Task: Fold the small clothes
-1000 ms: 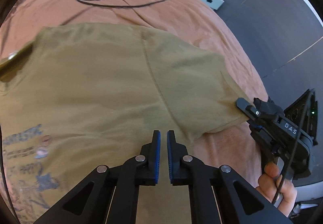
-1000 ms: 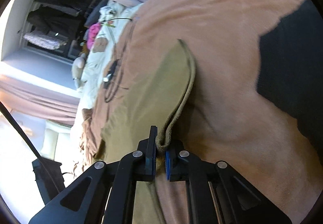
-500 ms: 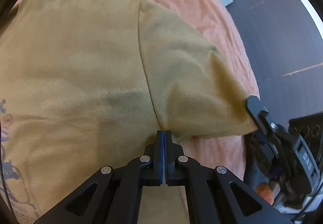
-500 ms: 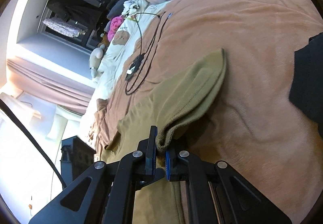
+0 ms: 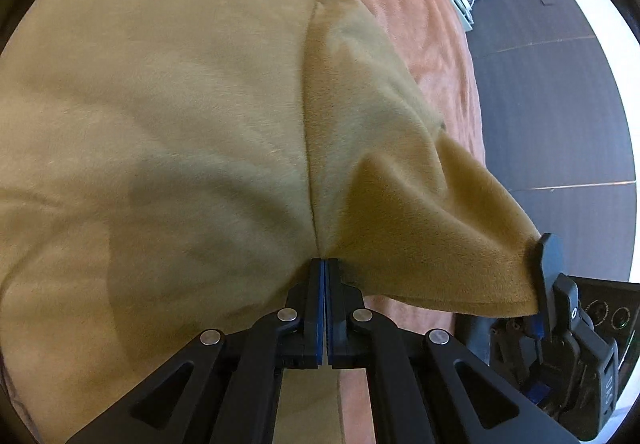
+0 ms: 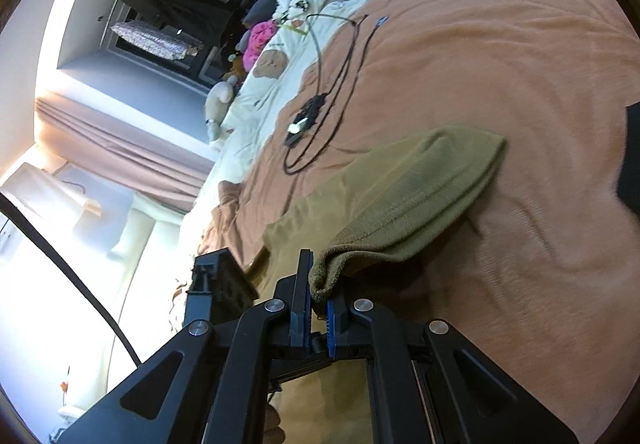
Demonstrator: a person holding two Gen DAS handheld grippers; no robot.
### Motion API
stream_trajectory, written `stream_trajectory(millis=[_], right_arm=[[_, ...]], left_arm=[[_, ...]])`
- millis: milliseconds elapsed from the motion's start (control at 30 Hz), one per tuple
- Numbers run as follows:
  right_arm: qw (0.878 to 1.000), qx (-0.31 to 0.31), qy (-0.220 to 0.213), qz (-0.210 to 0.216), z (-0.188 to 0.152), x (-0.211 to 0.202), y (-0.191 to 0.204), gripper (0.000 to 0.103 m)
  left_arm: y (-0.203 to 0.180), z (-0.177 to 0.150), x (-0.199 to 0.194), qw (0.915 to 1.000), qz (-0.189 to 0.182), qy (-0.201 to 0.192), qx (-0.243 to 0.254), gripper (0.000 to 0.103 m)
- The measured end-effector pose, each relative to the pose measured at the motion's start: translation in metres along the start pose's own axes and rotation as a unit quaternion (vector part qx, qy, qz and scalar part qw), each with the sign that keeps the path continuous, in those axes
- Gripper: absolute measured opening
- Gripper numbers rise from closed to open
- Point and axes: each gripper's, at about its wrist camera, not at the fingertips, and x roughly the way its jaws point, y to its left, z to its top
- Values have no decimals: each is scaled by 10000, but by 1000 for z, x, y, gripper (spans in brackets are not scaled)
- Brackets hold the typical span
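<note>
- Olive-tan shirt [image 5: 180,132] lies spread on the bed's orange blanket [image 6: 500,84], most of the body flat, one sleeve [image 5: 420,224] raised off the blanket.
- Left tongs [image 5: 323,276]: fingers pressed together, blue pads meeting with no visible gap. The tips sit right at the seam where sleeve joins body, and cloth puckers toward them, so they appear to pinch the shirt at the underarm. How much cloth is between the pads is hidden.
- Right tongs [image 6: 318,292]: nearly closed, a thick roll of the sleeve's hemmed cuff bunched between the pads. In the left wrist view the same tongs [image 5: 538,300] show at the sleeve's outer corner.
- Why held so, by my reading: one grip at the underarm seam, one at the cuff, so the sleeve hangs taut between two points and can be laid over the body along the seam line as a clean fold.
- Sleeve fabric tents up between the two grips; a ridge runs from the seam toward the cuff.
- Shirt relative to tongs: body stretches ahead and left of the left tongs; sleeve runs rightward to the right tongs, lifted clear of the blanket at that end.
- Black cable [image 6: 332,96] with a small device lies on the blanket beyond the shirt, well apart from it.
- A dark garment [image 6: 630,156] lies at the right edge of the right wrist view, apart from the sleeve.
- Fold judged early: no layer yet laid over.
</note>
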Motion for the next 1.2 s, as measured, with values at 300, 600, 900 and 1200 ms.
stream_trajectory(millis=[300,600,900,1200], right_arm=[[9995,-140,216,184,-1,8,-3,2],[9972,-322,668,25,4,36,5,3],[9933,-28,1040,-512,19,48,-3,81],[9934,510,690,-755,48,24,-32,81]], left_arm=[[14,-1,-48,9988,340,-337,85,0],[40,-5,-100,9970,395,-646,-157,0],[34,-7,-113,9952,654,-720,-103,19],[25,-5,-109,9939,791,-766,80,24]])
